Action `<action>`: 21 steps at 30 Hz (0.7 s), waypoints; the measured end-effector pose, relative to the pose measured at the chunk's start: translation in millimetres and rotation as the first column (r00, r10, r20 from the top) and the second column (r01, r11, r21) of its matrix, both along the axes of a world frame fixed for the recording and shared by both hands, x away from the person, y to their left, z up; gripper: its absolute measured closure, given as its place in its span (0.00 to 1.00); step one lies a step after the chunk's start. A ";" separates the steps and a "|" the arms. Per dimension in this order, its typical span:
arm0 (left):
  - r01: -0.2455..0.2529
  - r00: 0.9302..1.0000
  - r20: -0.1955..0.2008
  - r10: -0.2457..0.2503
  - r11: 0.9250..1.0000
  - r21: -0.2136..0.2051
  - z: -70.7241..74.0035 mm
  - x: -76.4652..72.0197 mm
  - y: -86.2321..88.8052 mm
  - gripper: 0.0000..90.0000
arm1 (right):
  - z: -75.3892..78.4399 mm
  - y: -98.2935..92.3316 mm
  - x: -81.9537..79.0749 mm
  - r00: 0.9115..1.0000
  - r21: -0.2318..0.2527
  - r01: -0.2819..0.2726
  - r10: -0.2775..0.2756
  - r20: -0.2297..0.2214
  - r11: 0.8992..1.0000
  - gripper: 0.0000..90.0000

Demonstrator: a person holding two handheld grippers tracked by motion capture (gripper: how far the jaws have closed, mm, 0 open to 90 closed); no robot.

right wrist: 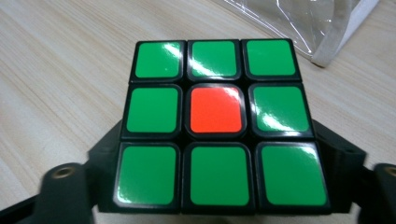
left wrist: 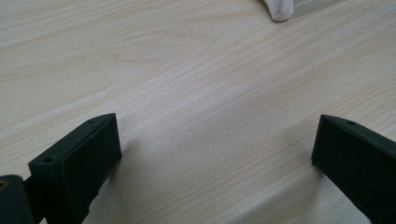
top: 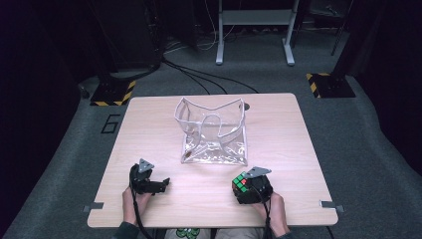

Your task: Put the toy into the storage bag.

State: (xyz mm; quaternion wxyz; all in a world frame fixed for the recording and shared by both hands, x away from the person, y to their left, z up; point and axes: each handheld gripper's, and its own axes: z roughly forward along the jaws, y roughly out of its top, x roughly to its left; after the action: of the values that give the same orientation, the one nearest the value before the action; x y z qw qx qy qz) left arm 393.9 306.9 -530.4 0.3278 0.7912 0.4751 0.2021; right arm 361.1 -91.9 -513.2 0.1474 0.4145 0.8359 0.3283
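Your right gripper [top: 247, 187] sits at 5 o'clock on the wooden table [top: 278, 149], jaws flanking a Rubik's cube [top: 241, 183]. The high view gives just a bit of green and red there; the right gripper view gives the full top face of the Rubik's cube [right wrist: 217, 122], eight green stickers around a red centre, with a jaw against each side, so it looks clamped. That view also catches the clear plastic pouch [right wrist: 303, 23] at 1 o'clock of the cube. Your left gripper [top: 157, 184] is at 7 o'clock on the table, jaws wide, nothing between them; the left gripper view has bare wood between the jaws and a white-trimmed pouch corner [left wrist: 280, 11] at 1 o'clock. The high view shows the pouch [top: 213, 132] standing open mid-table, at 11 o'clock of the cube. Both your hands grip from behind, forearms entering at 6 o'clock, left hand [top: 132, 201] low on the table, right hand [top: 271, 206] angled inward.
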 end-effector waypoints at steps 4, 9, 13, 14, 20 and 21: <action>0.003 1.000 -0.003 -0.003 1.000 0.001 0.3 0.0 0.2 0.02 | -0.6 0.8 -1.0 1.000 -0.011 -0.017 0.017 0.001 1.000 0.36; 0.000 1.000 -0.002 0.000 1.000 0.002 0.2 -0.1 0.0 0.02 | 1.4 1.8 -0.4 1.000 -0.022 -0.021 0.021 0.012 1.000 0.36; 0.000 1.000 -0.002 0.000 1.000 0.002 0.2 -0.1 0.0 0.02 | 2.1 2.9 -0.9 1.000 -0.021 -0.024 0.025 0.013 0.999 0.36; 0.001 1.000 -0.001 -0.001 1.000 0.003 0.2 -0.1 0.0 0.02 | 2.8 3.3 -1.7 1.000 -0.025 -0.025 0.025 0.012 0.999 0.36; -0.001 1.000 -0.004 0.001 1.000 0.002 0.3 -0.4 -0.1 0.02 | 8.6 2.8 -1.1 0.999 -0.027 -0.030 0.030 0.022 0.999 0.36; 0.000 1.000 -0.004 0.000 1.000 0.002 0.3 -0.3 -0.1 0.02 | 10.1 2.2 -0.9 0.999 -0.023 -0.034 0.035 0.022 0.999 0.36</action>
State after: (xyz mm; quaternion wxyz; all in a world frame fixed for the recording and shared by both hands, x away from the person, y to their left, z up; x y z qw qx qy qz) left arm 393.6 306.8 -530.1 0.3261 0.7919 0.4755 0.2011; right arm 360.2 -89.7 -503.1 0.1559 0.3945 0.8449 0.3260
